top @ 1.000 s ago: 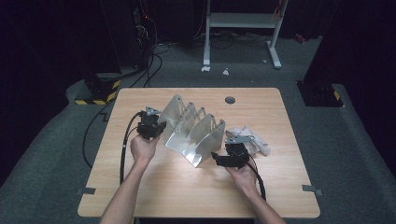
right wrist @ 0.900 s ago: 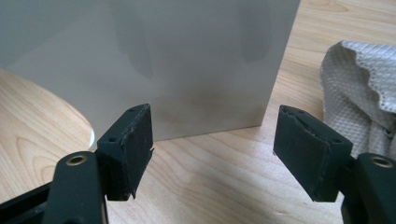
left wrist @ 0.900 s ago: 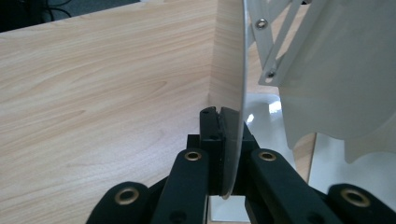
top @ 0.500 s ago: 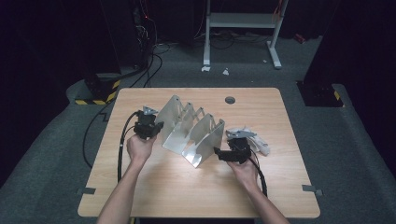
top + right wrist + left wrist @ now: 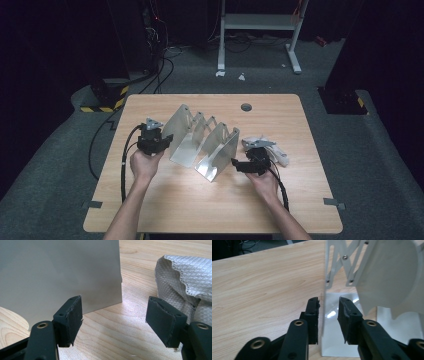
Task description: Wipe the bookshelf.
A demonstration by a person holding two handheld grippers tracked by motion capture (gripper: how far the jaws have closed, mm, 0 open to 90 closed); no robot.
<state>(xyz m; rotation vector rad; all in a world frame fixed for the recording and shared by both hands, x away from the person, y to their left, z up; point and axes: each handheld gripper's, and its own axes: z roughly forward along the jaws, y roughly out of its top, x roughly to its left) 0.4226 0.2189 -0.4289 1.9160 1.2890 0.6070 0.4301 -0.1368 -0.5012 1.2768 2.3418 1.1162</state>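
Brushed metal, one folding rack point(image 5: 204, 142), mid-frame on the wooden desk point(image 5: 165, 200) in the high view; plate count hard to settle there, about four. Cut off at top and right in the left gripper view. Quilted grey cloth point(image 5: 185, 282), one, cropped at right edge. Left claw point(image 5: 329, 315) slightly apart astride a plate edge, contact unclear. Right claw point(image 5: 113, 315) wide apart, beside the rack's near plate.

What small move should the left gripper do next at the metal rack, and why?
Probably close the left gripper on the end plate of the metal rack: the plate's edge stands between its open jaws. The right gripper is open beside the other end.
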